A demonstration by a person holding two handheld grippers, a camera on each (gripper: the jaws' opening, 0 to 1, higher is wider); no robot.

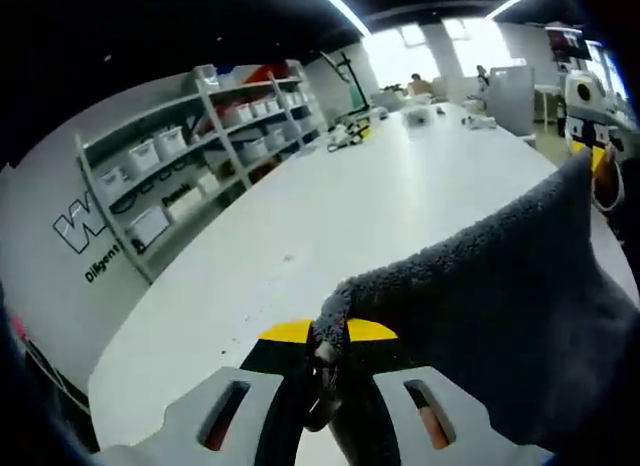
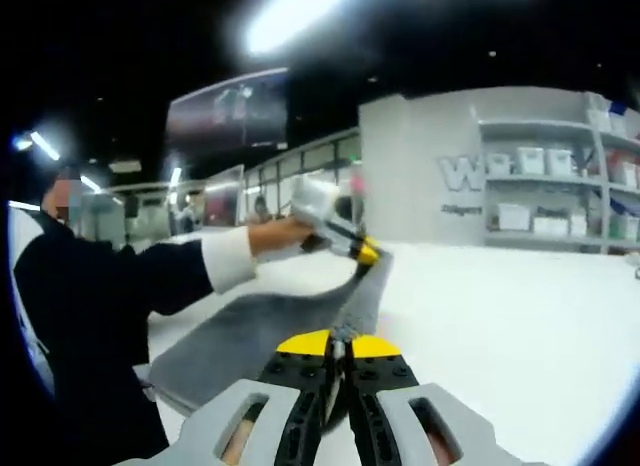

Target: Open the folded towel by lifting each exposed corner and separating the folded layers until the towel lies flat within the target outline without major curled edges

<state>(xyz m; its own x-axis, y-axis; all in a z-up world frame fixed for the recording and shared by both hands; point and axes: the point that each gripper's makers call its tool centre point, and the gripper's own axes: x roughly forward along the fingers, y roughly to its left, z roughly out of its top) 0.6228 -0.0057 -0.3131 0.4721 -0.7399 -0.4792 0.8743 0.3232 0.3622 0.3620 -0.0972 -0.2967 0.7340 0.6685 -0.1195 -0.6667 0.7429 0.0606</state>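
Note:
A dark grey towel [image 1: 510,296] is stretched in the air between both grippers above the white table [image 1: 330,216]. In the left gripper view my left gripper [image 1: 326,338] is shut on one towel corner, and the cloth rises rightward to my right gripper [image 1: 590,136] at the far corner. In the right gripper view my right gripper [image 2: 338,346] is shut on a towel edge. From there a taut strip runs up to the left gripper [image 2: 357,249], which a person's hand [image 2: 285,231] holds. The rest of the towel [image 2: 245,336] drapes down onto the table [image 2: 500,326] at the left.
Grey shelves with white bins [image 1: 200,146] line the wall past the table's left edge, also seen as shelving [image 2: 545,216] at the right. Small items [image 1: 420,114] sit at the table's far end. A dark sleeve and body [image 2: 90,296] fill the left.

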